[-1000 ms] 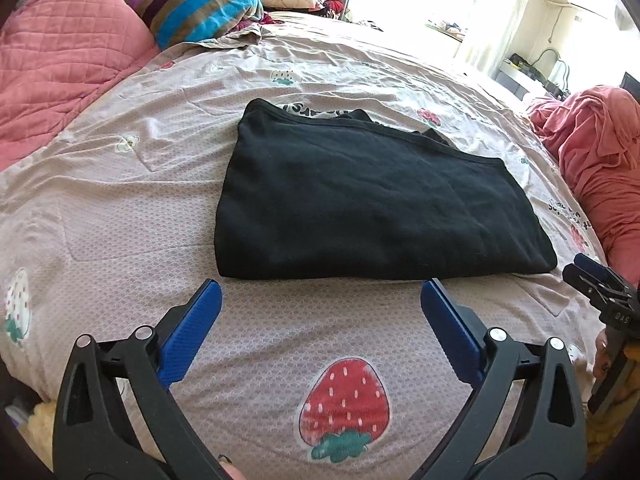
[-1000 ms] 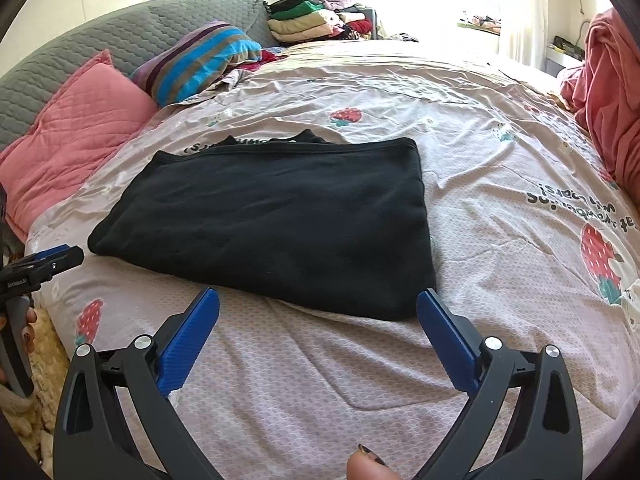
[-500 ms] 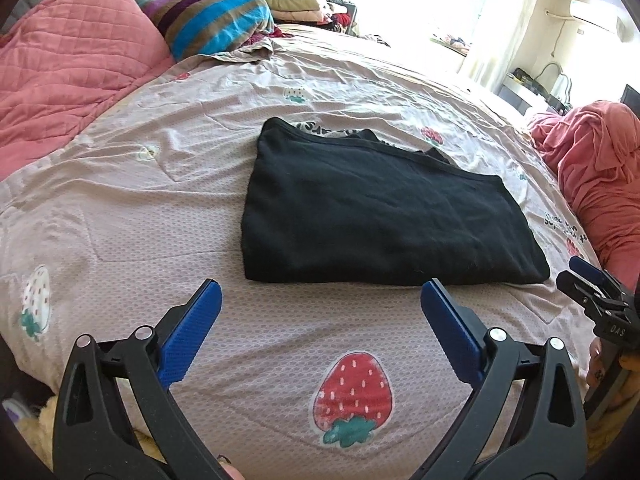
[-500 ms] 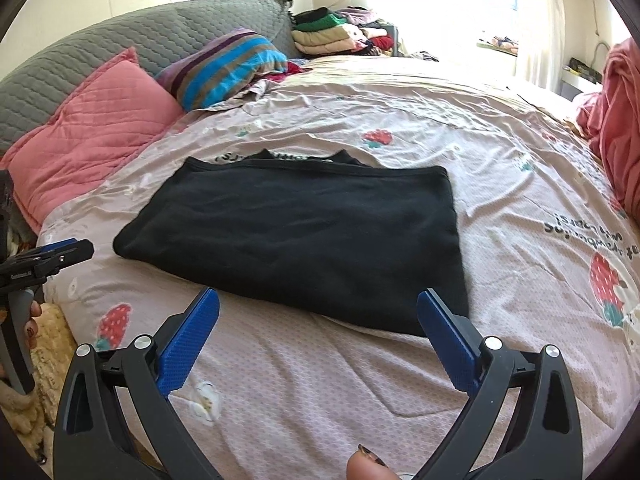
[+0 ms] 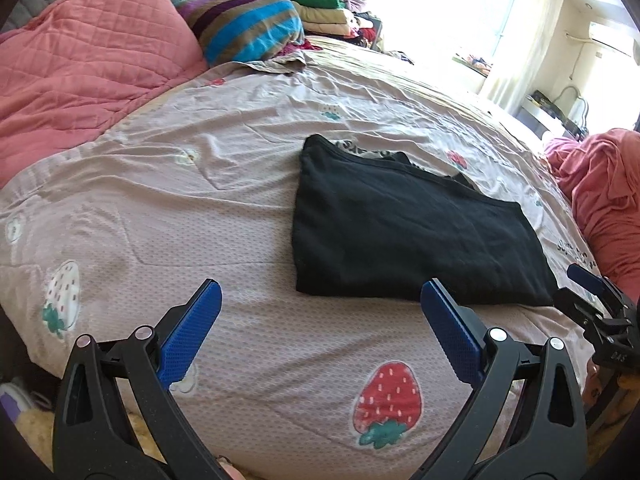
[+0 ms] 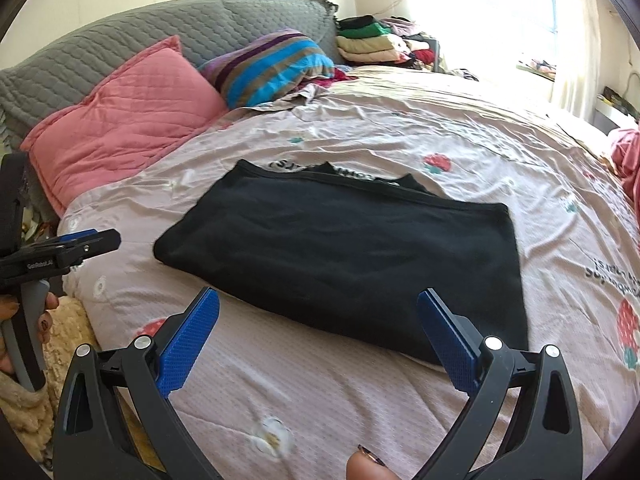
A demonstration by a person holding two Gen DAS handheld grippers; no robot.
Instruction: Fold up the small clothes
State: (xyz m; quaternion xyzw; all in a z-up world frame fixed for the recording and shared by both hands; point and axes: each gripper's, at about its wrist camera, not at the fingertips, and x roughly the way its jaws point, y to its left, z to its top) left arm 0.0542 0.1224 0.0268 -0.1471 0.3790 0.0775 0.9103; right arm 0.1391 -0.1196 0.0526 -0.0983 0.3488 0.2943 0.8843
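Both claws gape wide and hold nothing: the left claw [image 5: 318,312] and right claw [image 6: 318,320] hover over the strawberry-print bed [image 5: 200,208]. The folded black garment [image 6: 352,256] lies flat just ahead of them. Beyond it sit a pink pillow [image 6: 120,120], a striped pillow [image 6: 272,68] and stacked clothes [image 6: 372,42] by the bright window.

Daylight floods in from the window [image 6: 480,12] at one o'clock, blown out white; fisheye bending darkens edges, and focus stays sharp.

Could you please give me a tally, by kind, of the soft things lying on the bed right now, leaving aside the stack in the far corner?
Folded black garment: 1
Pillows: 2, a pink pillow and a striped pillow
Crumpled pink cloth at the bed's far side: 1
Total: 4
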